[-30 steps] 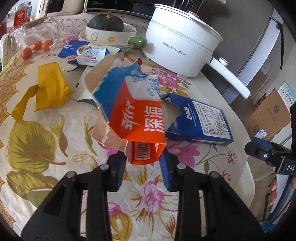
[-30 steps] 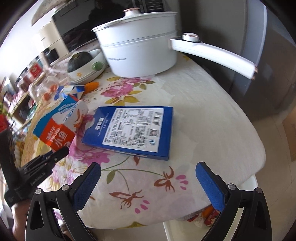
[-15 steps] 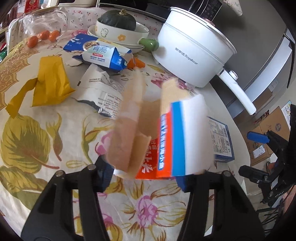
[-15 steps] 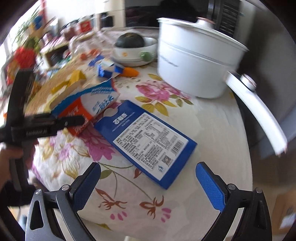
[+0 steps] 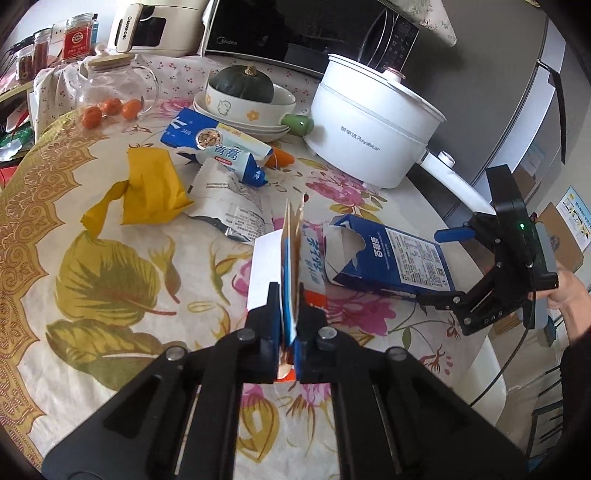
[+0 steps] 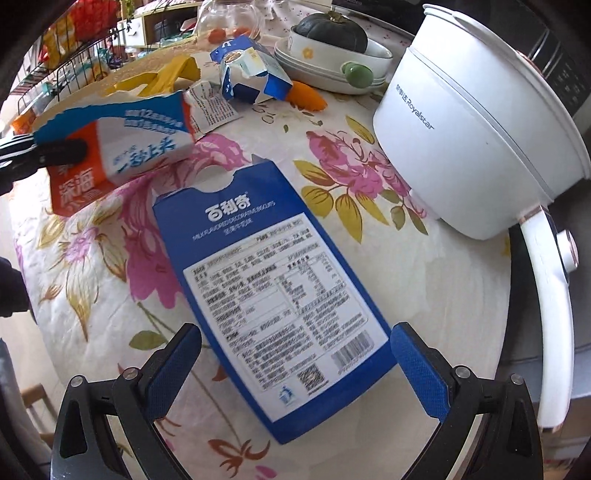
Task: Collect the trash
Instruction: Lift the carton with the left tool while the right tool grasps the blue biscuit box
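Observation:
My left gripper (image 5: 286,314) is shut on a torn orange, blue and white carton (image 5: 291,266), squeezed flat and standing edge-on above the floral tablecloth. From the right wrist the same carton (image 6: 122,147) shows at the left, with a left fingertip (image 6: 59,151) on it. A flat blue box (image 6: 266,288) with a white label lies on the table. My right gripper (image 6: 295,365) is open, its pads either side of the box's near end without touching it. The left wrist view shows the right gripper (image 5: 443,266) over that box (image 5: 391,258). A yellow wrapper (image 5: 151,188), a crumpled white pouch (image 5: 229,210) and a blue-white packet (image 5: 221,151) lie further back.
A white electric pot (image 5: 369,129) with a long handle (image 6: 546,332) stands right of the box. Behind are stacked bowls holding a green squash (image 5: 243,85), a carrot (image 6: 306,96), a glass teapot (image 5: 114,85) and a microwave (image 5: 295,29). The table edge (image 5: 491,369) curves off at the right.
The carton has swung edge-on in my left gripper, whose jaws closed and pressed it flat. My right gripper rolled and came down over the blue box's near end.

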